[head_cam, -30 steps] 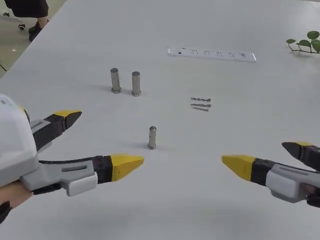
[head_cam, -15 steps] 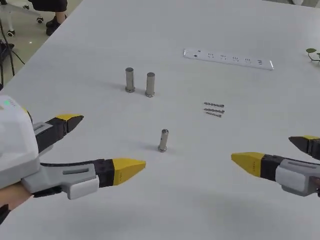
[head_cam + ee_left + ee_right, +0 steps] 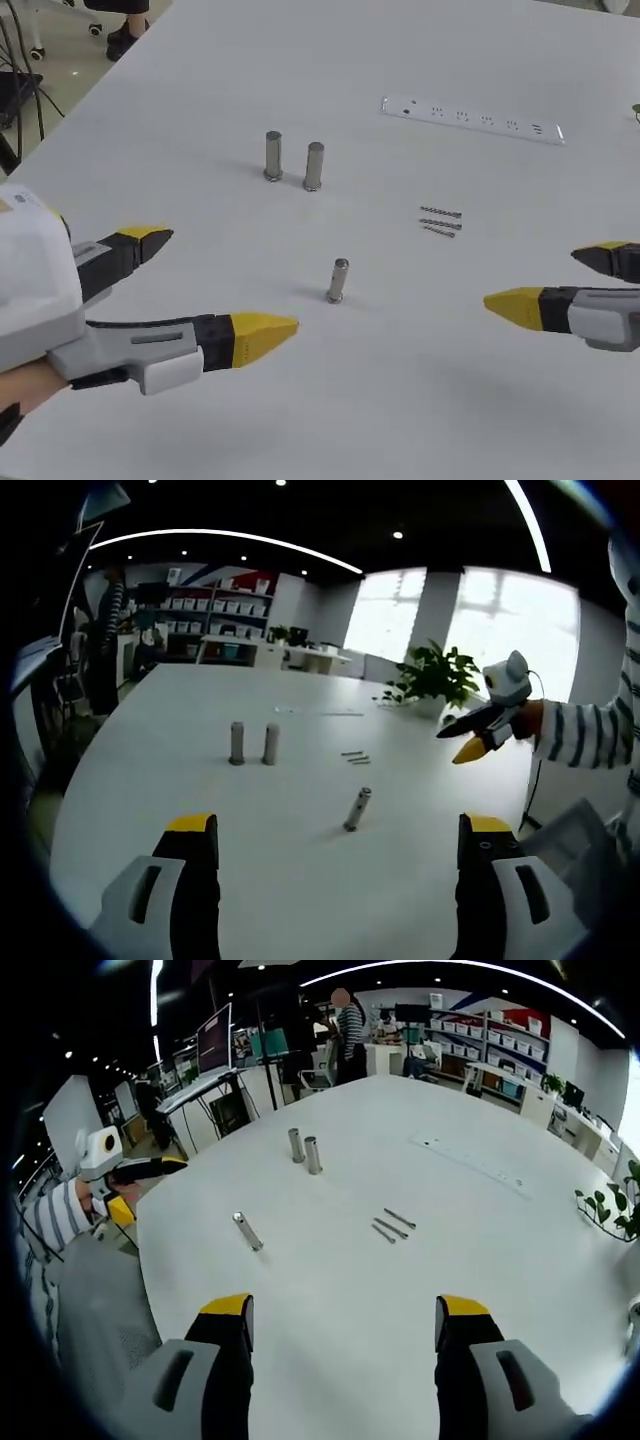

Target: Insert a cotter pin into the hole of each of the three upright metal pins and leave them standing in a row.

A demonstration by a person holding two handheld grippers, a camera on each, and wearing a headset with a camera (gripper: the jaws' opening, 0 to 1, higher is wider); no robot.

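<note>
Well, left tongs point(image 3: 228, 280) and right tongs point(image 3: 532, 278) both gape empty; pinch one of the cotter pins point(image 3: 440, 222), lying on the tabletop point(image 3: 200, 90) right of the lone metal pin point(image 3: 338, 280), by one end

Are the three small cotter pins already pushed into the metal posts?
No, the cotter pins lie loose on the table, apart from the three metal posts.
</note>
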